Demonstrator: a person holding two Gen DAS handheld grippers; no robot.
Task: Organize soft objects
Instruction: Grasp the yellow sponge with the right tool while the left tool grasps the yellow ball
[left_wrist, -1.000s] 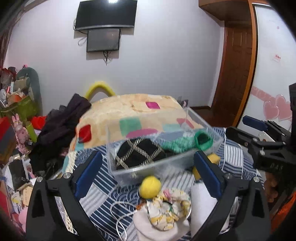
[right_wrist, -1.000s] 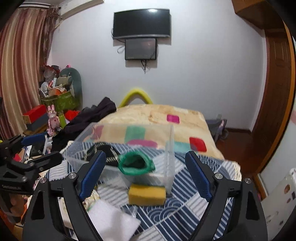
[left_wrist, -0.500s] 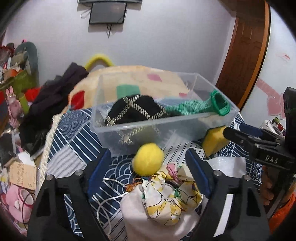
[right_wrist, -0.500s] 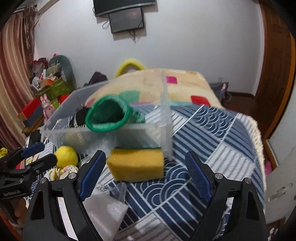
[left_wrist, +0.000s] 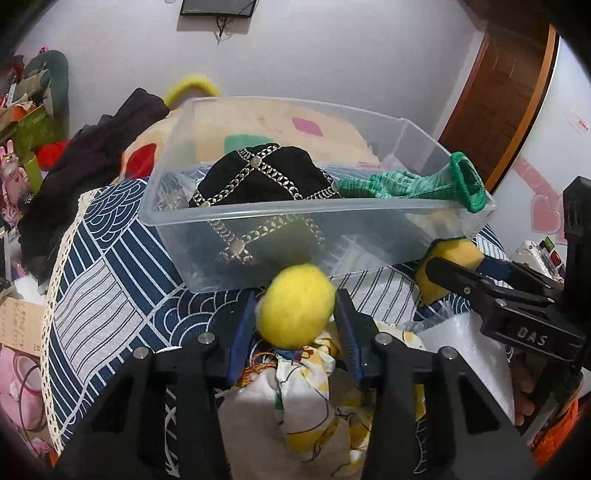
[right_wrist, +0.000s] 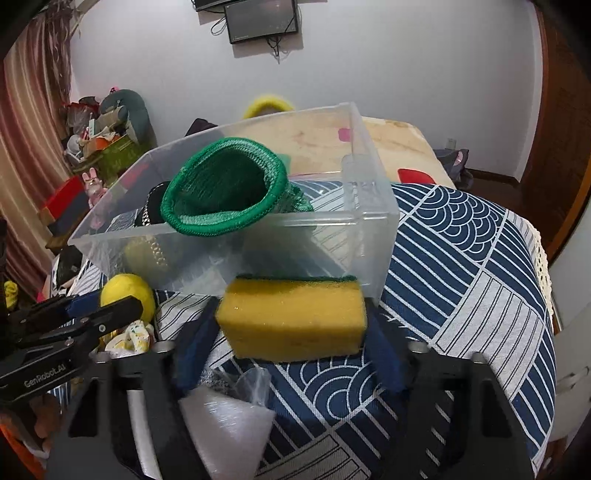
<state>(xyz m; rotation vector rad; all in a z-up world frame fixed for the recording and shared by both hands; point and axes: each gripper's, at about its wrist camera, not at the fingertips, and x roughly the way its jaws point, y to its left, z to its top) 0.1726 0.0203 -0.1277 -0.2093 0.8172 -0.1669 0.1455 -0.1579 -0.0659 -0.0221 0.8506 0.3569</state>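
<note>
L gripper (left_wrist: 295, 325) jaws closing round yellow ball (left_wrist: 295, 306), R gripper (right_wrist: 291, 332) closing round sponge (right_wrist: 293, 319); pad contact unclear, sponge underside hidden.

Both tongs are matte black angular frames with silver round screws at the knuckles and dark blue pads lining the fingers, the left tongs (left_wrist: 295, 314) printed "GenRobot.AI" in white on the side, the right tongs (right_wrist: 291, 332) stamped "DAS", with an orange sleeve behind.

The right gripper (left_wrist: 448, 273) reads "DAS"; the left gripper (right_wrist: 110, 312) reads "GenRobot.AI".
</note>
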